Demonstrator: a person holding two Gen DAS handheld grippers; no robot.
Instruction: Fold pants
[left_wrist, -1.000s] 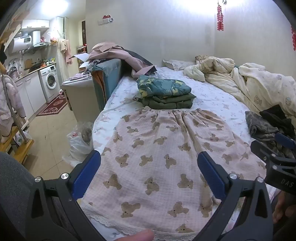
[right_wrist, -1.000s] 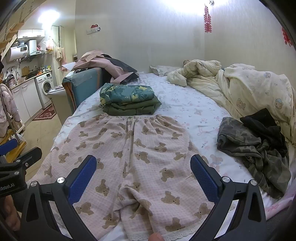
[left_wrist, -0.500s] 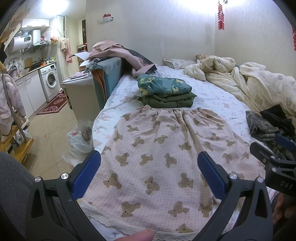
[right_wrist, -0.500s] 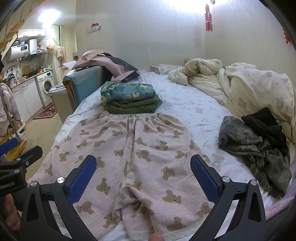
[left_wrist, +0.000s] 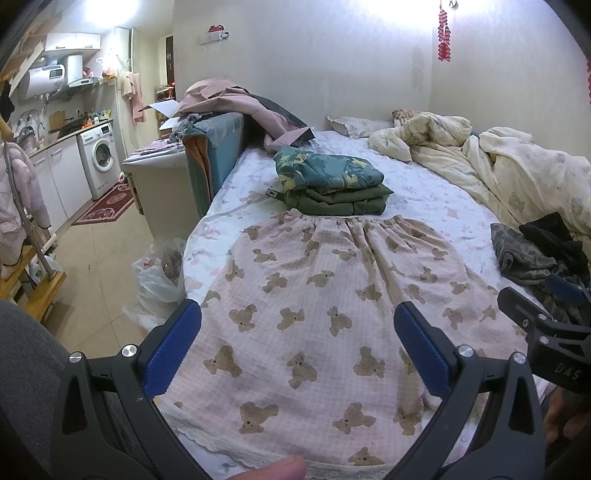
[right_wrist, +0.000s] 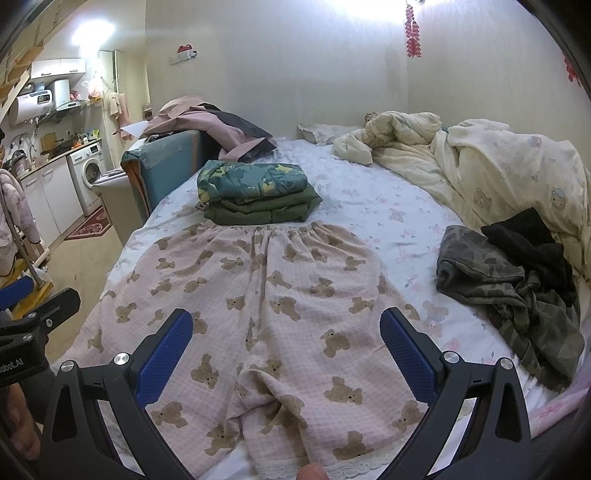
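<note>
Pink pants with a brown bear print (left_wrist: 314, 306) lie spread flat on the bed, waistband at the far end and lace hems near me; they also show in the right wrist view (right_wrist: 258, 295). My left gripper (left_wrist: 297, 343) is open and empty, held above the left leg near the hem. My right gripper (right_wrist: 286, 349) is open and empty, above the right leg near the hem. Each gripper shows at the edge of the other's view.
A stack of folded green clothes (right_wrist: 255, 195) sits just beyond the waistband. A heap of camouflage and black clothes (right_wrist: 517, 280) lies at the right. A cream duvet (right_wrist: 498, 166) covers the far right. The bed's left edge drops to the floor with a plastic bag (left_wrist: 159, 273).
Both grippers have drifted very slightly; the scene is nearly unchanged. The pants have not moved.
</note>
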